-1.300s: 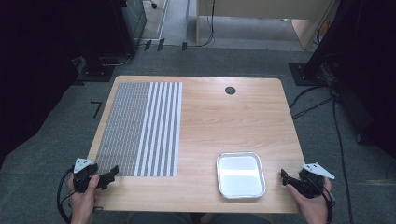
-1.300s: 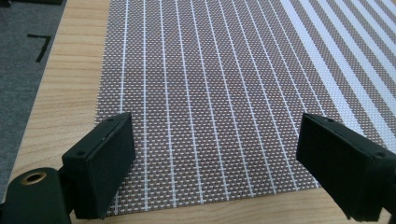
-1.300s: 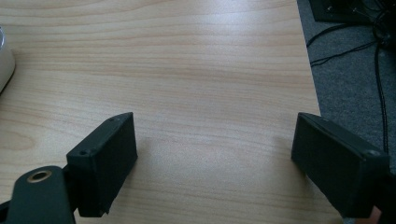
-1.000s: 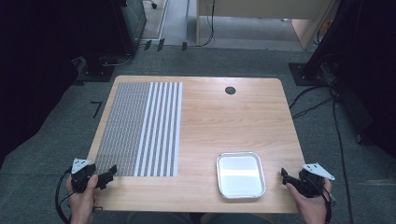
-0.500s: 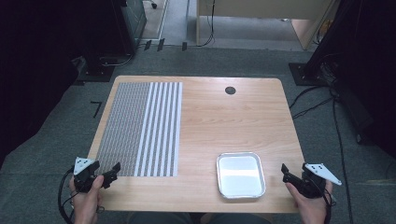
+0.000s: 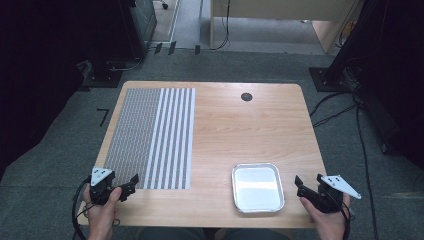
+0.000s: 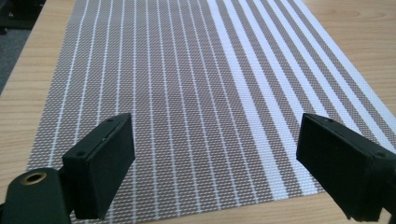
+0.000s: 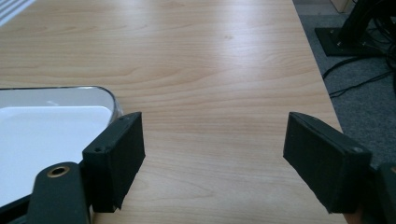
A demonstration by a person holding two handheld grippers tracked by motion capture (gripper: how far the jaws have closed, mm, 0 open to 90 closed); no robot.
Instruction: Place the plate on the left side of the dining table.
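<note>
both grippers barely shift at the table's [image 6: 220, 125] near edge; left gripper [image 6: 129, 182] by the mat [image 6: 150, 135], right gripper [image 6: 306, 182] by the tray [image 6: 257, 187], jaws wide, empty. a low reach could ruck the mat or knock the tray.

- Setting: a lab or office test area, not a home.
- Floor: grey carpet [image 6: 60, 150] on all sides of the wooden table [image 6: 240, 125].
- Beyond the table, far ahead of both claws: a light wood desk [image 6: 280, 15] with cables [image 6: 227, 25] hanging beneath.
- Right of the right claw: black stand bases [image 6: 327, 77] and loose cables [image 6: 365, 145] on the floor.
</note>
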